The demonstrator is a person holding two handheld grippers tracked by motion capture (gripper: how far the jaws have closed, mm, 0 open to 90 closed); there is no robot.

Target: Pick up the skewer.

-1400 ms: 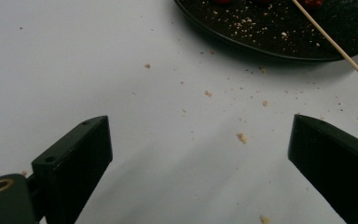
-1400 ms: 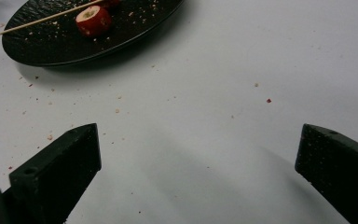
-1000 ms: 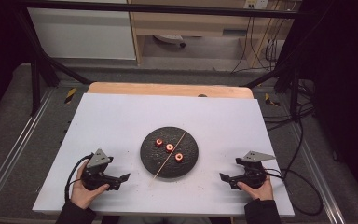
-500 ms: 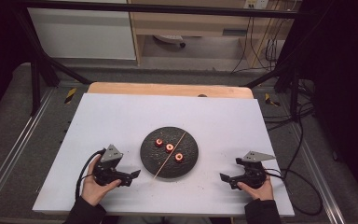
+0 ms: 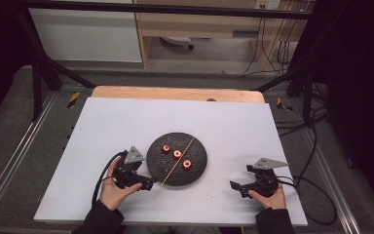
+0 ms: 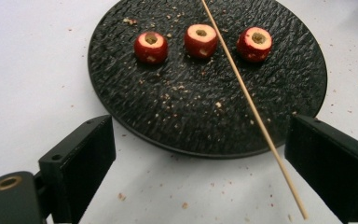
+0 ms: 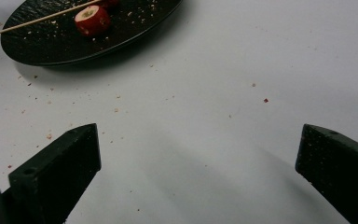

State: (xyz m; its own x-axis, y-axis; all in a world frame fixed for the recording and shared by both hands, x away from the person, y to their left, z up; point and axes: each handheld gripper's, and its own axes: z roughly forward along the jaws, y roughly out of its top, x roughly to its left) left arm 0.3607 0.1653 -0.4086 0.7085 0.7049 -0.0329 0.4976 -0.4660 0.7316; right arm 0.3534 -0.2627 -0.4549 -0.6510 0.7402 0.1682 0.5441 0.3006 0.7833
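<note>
Skewer (image 6: 251,109) lay across plate (image 6: 121,112), near end between wide-open left gripper (image 6: 205,158) jaws, untouched. Right gripper (image 7: 198,161) gaped, empty, apart.

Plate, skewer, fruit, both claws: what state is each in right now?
Plate: flat on table, crumb-strewn.
Skewer: loose, lying across plate, tip overhanging near rim.
Fruit pieces: three, cored, upright, unskewered.
Left claw: open, empty, at skewer's end.
Right claw: open, empty, over bare table.

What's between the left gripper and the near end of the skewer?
Nothing visible. The left gripper is open, and the skewer end overhanging the plate lies on bare table between its jaws, nearer one jaw. Only crumbs lie around it.
</note>
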